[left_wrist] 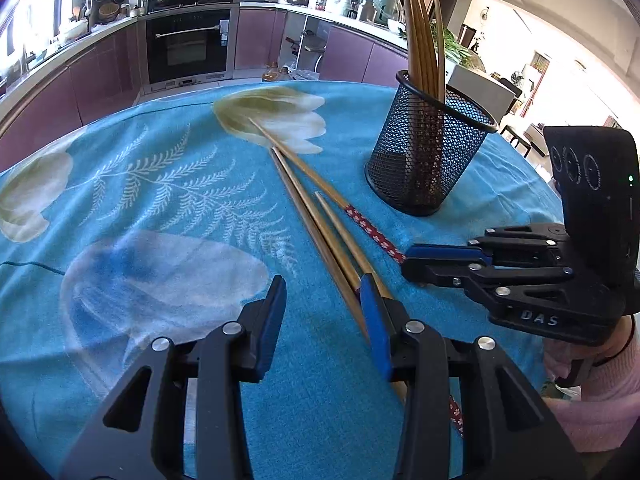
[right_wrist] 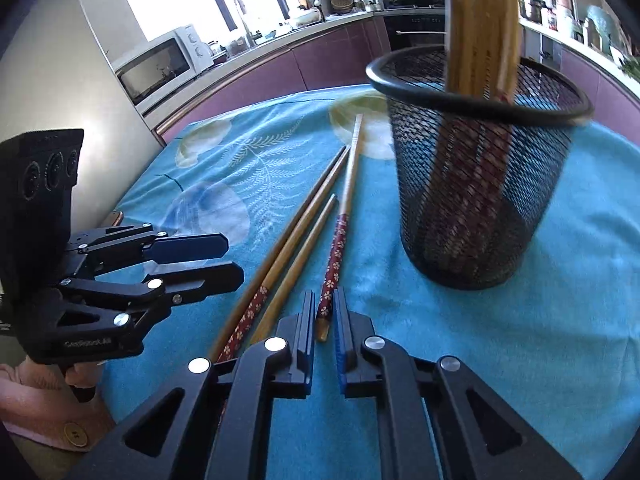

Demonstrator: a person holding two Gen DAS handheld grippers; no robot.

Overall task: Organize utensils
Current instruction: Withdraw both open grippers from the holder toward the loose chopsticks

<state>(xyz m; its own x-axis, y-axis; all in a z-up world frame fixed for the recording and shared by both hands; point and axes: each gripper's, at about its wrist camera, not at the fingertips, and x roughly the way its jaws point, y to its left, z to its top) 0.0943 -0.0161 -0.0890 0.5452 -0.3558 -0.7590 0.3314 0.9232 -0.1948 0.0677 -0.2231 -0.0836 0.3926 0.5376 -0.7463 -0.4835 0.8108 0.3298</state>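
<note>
- Beside mesh holder [right_wrist: 476, 184]: four loose chopsticks [right_wrist: 304, 236] on cloth, not yet in; several already stand inside.
- R gripper [right_wrist: 323, 316] nearly closed on red-patterned chopstick [right_wrist: 334, 264] end.
- L gripper [left_wrist: 322, 312] part open, holding nothing, near holder.

Both wrist cams sat low and close, angled down over the tablecloth [left_wrist: 168, 208]. Each caught the mesh cup [right_wrist: 476, 184] and loose chopsticks [left_wrist: 316, 216].

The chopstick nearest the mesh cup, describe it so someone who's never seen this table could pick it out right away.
On the blue flowered tablecloth stands a black mesh cup holding chopsticks. Four loose chopsticks lie left of it; this chopstick is the one nearest the cup. Unlike its neighbours, its whole red floral handle shows and that end lies between the fingers of the right tool.
</note>
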